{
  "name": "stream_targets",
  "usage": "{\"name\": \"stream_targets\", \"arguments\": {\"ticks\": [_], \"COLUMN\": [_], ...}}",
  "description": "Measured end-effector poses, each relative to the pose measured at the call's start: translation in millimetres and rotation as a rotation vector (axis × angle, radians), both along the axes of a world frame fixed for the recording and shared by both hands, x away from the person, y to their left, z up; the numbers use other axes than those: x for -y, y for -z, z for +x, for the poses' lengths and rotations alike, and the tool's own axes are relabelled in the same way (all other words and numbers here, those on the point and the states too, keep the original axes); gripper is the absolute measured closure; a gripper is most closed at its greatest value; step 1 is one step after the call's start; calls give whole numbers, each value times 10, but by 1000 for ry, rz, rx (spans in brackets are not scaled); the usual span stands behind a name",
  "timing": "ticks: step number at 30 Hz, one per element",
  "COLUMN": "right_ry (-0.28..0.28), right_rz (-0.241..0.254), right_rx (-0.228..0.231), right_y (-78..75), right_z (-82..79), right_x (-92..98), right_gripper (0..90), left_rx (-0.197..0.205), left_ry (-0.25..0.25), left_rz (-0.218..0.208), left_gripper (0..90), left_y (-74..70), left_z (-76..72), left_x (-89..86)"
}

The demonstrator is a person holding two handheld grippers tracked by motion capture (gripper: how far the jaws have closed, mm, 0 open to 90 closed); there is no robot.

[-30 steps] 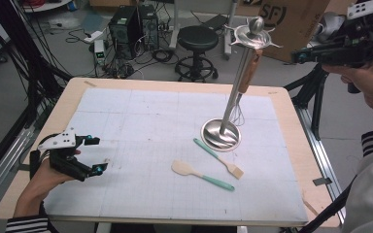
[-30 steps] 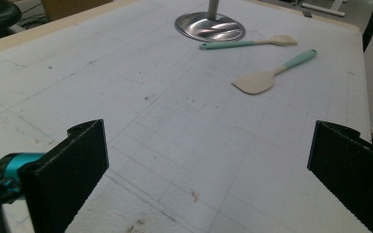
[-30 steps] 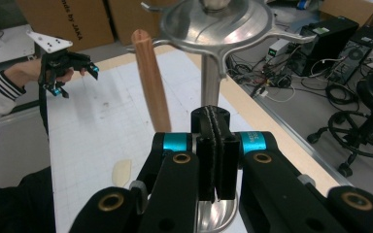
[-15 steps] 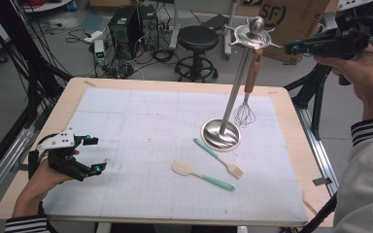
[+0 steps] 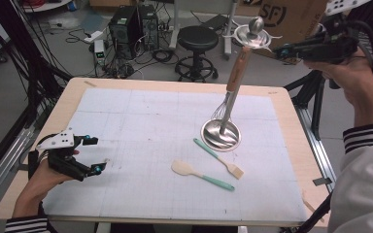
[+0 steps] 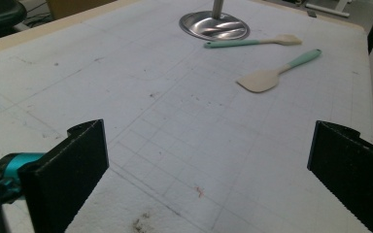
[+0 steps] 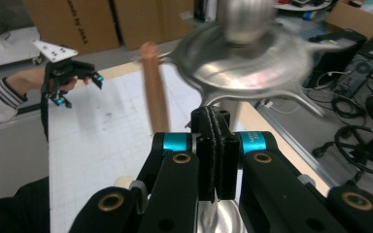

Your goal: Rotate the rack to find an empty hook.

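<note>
Hovering pressed together beside the rack (image 5: 252, 34) top, right tongs (image 5: 280, 49) are nearing the hanging whisk (image 5: 233, 82); left tongs (image 5: 98, 154) are resting spread on the counter (image 5: 126, 121).

A black stool (image 5: 196, 39) stood on the grey floor (image 5: 68, 58) beyond the table (image 5: 175, 83). Cardboard boxes (image 5: 284, 14) and computer towers (image 5: 133, 22) sat behind.

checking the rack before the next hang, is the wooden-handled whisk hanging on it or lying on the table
Hanging: the wooden-handled wire whisk dangles from the top disc of the steel utensil stand, wire end just above the stand's round base.
</note>
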State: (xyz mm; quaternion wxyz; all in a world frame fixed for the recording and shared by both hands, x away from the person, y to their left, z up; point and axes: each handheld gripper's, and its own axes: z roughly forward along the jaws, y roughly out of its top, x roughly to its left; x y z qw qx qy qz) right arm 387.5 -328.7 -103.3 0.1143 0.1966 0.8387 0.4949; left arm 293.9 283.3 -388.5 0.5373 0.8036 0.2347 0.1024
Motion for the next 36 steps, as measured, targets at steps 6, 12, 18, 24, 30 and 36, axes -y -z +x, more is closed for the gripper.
{"name": "stream_targets", "arguments": {"ticks": [6, 12, 18, 24, 30, 36], "right_ry": [-31, -20, -9, 13, 37, 60], "right_rz": [5, 11, 2, 5, -7, -15], "right_rx": [19, 29, 37, 37, 12, -10], "right_y": [19, 41, 59, 156, 339, 558], "right_z": [-84, -167, -295, -409, -473, -523], "right_x": [-195, -211, -153, -58, 31, 92], "right_gripper": [890, 890, 885, 739, 599, 400], "left_rx": [0, 0, 0, -1, -1, 0], "left_ry": [5, 0, -1, -3, -3, -3], "left_rz": [4, 14, 10, 15, 17, 18], "left_gripper": [17, 17, 17, 16, 17, 17], "left_y": [11, 13, 15, 14, 15, 16], "left_z": [4, 1, 4, 2, 4, 4], "left_x": [27, 15, 22, 28, 26, 26]}}
